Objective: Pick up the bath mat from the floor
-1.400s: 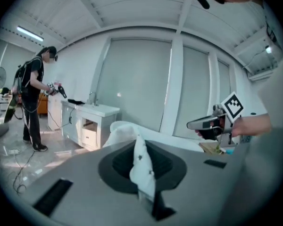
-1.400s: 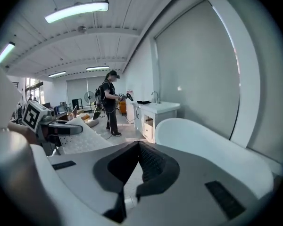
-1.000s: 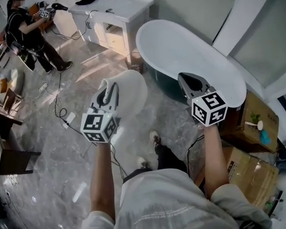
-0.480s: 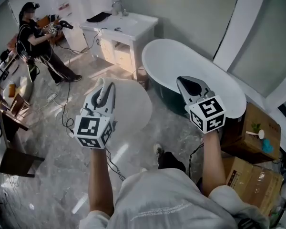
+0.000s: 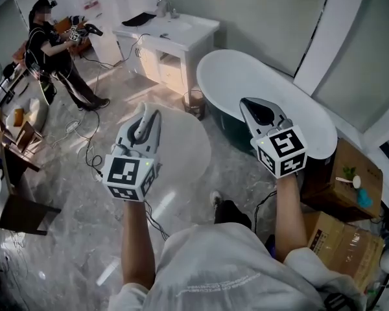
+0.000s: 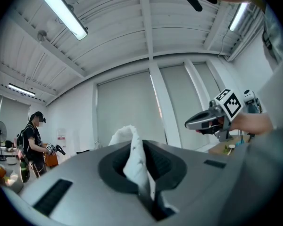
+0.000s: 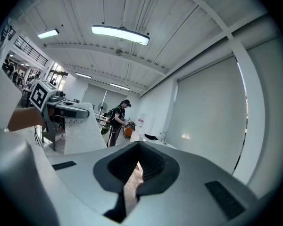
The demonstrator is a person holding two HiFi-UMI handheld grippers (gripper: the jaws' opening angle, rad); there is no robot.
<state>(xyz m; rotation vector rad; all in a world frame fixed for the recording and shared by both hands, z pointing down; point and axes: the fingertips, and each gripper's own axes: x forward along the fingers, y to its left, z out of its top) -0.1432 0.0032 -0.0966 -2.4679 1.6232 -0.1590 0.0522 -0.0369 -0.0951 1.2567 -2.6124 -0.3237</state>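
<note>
One edge of the bath mat (image 5: 185,144) is pinched in my left gripper (image 5: 144,122); the mat hangs. Right gripper (image 5: 258,111) jaws together, empty.

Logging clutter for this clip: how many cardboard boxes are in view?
2: upper box beside the bathtub, lower box just below it; more may be hidden.

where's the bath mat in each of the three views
Head view: bath mat left of centre, hanging from the left gripper.
Left gripper view: bottom centre, pinched between the jaws.
Right gripper view: far left, mid-height.
Shared landmark: person in black, in all three.
</note>
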